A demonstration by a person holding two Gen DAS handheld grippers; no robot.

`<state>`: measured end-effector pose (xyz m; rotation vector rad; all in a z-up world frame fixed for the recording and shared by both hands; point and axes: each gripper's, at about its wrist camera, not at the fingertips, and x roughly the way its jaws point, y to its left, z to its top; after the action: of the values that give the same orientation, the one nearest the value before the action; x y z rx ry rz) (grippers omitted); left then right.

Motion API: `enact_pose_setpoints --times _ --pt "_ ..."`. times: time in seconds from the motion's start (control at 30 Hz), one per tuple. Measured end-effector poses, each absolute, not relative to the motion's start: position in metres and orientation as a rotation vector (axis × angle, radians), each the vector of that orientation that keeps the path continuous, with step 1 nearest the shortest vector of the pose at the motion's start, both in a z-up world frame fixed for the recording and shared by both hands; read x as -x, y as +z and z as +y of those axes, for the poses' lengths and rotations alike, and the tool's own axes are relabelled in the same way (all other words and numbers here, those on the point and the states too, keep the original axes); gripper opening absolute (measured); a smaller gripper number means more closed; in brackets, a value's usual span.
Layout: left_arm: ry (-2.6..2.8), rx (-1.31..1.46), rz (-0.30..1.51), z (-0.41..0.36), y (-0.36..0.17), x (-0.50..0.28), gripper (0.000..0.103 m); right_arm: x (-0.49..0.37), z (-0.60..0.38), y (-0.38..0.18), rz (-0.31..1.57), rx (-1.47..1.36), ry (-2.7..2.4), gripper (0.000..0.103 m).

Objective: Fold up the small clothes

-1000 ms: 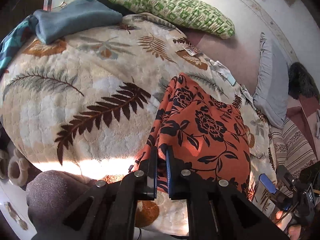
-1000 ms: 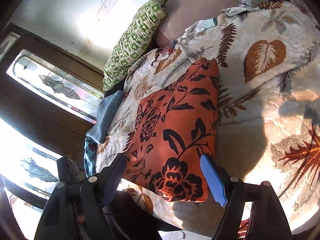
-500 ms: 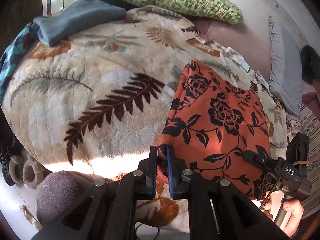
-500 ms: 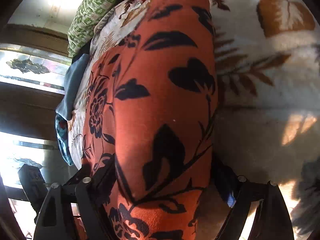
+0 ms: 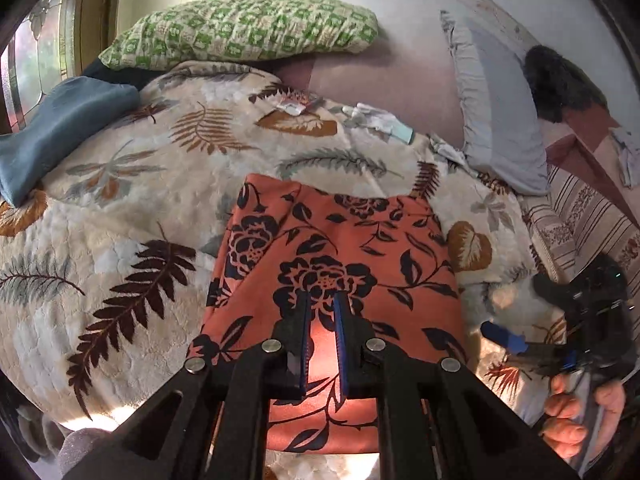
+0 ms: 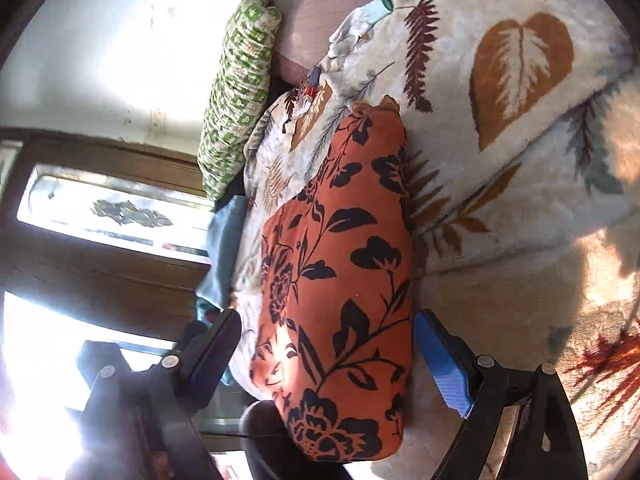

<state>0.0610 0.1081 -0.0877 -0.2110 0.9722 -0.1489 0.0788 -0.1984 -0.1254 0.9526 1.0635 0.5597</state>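
An orange garment with black flowers [image 5: 344, 248] lies folded on a cream leaf-print blanket [image 5: 120, 208]. My left gripper [image 5: 320, 300] hovers over the garment's near half with its jaws a small gap apart and nothing between them. My right gripper [image 6: 324, 328] is wide open, its fingers either side of the garment [image 6: 340, 272], and holds nothing. In the left wrist view the right gripper [image 5: 504, 338] is off the garment's right edge, held by a hand.
A green patterned pillow [image 5: 240, 32] and a grey pillow [image 5: 496, 112] lie at the back. A blue folded cloth [image 5: 52, 128] sits at the left. Small white items [image 5: 380, 118] lie on the blanket behind the garment. A striped cloth [image 5: 588, 216] is at the right.
My left gripper has let go of the garment's near edge, opened slightly and moved over its middle. My right gripper has pulled back from the cloth, still open.
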Motion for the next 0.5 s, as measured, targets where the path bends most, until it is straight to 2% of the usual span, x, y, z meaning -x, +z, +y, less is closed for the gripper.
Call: enact_pose_setpoints --times 0.1,0.17,0.23,0.3,0.4,0.47,0.5 --pt "-0.096 0.199 1.093 0.110 -0.129 -0.072 0.010 -0.082 -0.199 -0.111 0.971 -1.119 0.762 0.090" --pt "-0.096 0.204 1.069 0.112 -0.132 -0.068 0.010 -0.092 -0.184 -0.106 0.975 -1.132 0.875 0.090" --pt "-0.094 0.177 1.073 0.109 -0.130 -0.067 0.010 -0.105 -0.165 -0.118 1.068 -1.035 0.803 0.090" --pt "-0.081 0.164 1.075 0.110 -0.124 -0.066 0.010 -0.116 -0.147 -0.155 1.218 -0.996 0.715 0.089" --pt "-0.079 0.178 1.010 0.111 -0.103 -0.063 0.012 -0.119 -0.145 -0.162 1.204 -1.037 0.694 0.088" --pt "-0.119 0.180 0.957 0.105 -0.090 -0.065 0.026 -0.122 -0.135 -0.155 1.216 -0.945 0.689 0.087" --pt "-0.129 0.158 0.944 0.099 -0.087 -0.066 0.042 -0.120 -0.133 -0.154 1.214 -0.915 0.690 0.087"
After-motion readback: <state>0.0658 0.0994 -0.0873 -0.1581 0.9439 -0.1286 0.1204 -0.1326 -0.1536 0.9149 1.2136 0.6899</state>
